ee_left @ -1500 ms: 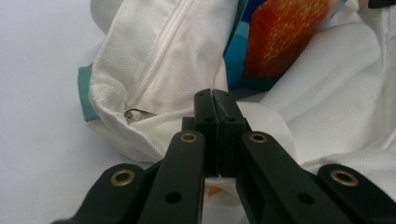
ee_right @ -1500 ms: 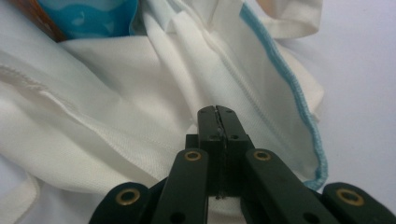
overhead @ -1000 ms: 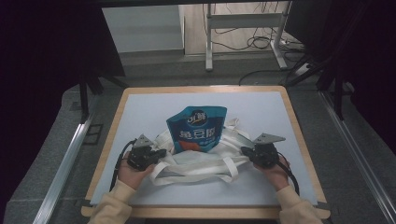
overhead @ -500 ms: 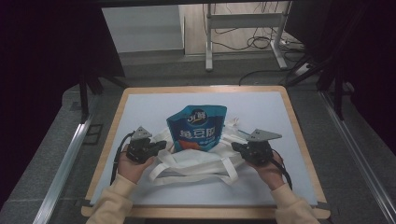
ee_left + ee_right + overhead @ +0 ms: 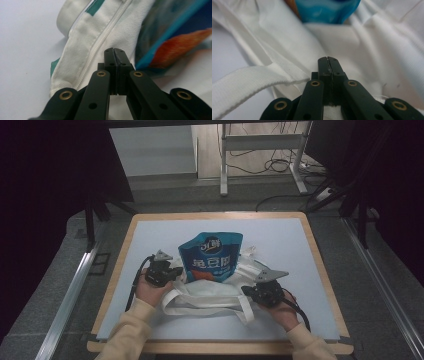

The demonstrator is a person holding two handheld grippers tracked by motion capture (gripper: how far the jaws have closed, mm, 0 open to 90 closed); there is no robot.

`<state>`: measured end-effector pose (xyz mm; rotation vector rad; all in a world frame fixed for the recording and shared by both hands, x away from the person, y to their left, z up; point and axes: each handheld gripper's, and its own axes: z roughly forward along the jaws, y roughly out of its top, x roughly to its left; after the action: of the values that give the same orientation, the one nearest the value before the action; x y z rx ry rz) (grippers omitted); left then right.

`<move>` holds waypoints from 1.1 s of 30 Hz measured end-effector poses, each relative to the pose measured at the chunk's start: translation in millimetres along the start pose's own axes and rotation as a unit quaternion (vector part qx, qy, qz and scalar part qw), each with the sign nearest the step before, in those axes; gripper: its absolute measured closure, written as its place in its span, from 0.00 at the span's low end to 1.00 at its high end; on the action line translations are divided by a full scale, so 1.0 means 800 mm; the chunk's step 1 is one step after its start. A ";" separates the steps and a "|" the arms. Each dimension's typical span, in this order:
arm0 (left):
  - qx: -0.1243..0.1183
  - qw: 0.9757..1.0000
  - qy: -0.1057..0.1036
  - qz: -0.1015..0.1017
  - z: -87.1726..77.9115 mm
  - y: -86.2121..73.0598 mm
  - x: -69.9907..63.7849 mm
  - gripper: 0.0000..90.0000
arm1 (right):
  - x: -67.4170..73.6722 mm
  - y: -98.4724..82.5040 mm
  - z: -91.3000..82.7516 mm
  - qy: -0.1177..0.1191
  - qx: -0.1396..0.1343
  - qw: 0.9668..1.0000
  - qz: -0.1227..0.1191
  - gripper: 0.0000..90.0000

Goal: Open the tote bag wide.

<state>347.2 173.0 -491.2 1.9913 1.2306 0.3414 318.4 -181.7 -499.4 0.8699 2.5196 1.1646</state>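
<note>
A: What lies on the table?

B: A pale blue mat (image 5: 300, 245) covers a table with a wooden rim. On it lies a white cloth tote bag (image 5: 210, 295) with a blue glossy stand-up pouch (image 5: 210, 257) standing out of its mouth, near the middle.

A: Any writing on the pouch?

B: White characters on the blue front, above an orange patch. They look like Chinese script, too small to read for certain.

A: And the 2 grippers?

B: The left gripper (image 5: 176, 271), held at the bag's left edge, has its jaws clenched together; its own view shows the tips (image 5: 114, 53) against the stitched white hem. The right gripper (image 5: 248, 291), at the bag's right edge, is clenched likewise, tips (image 5: 328, 62) on white cloth. Whether either pinches fabric I cannot tell.
</note>
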 end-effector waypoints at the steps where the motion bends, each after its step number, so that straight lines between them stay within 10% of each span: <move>1: 0.000 1.000 0.000 0.000 0.000 0.000 0.000 0.99 | 0.001 -0.003 0.001 0.001 0.004 1.000 -0.001 0.99; 18: -0.006 1.000 -0.006 -0.014 0.008 0.002 0.006 0.99 | 0.014 -0.027 0.011 0.002 0.033 0.999 -0.013 0.99; 33: -0.036 0.999 -0.023 0.007 -0.044 -0.010 -0.010 0.99 | -0.017 0.020 -0.029 -0.019 -0.048 0.999 0.016 0.99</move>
<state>317.5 184.2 -472.0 1.9372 1.1602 0.3393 326.2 -195.8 -472.6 0.9010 2.4064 1.2564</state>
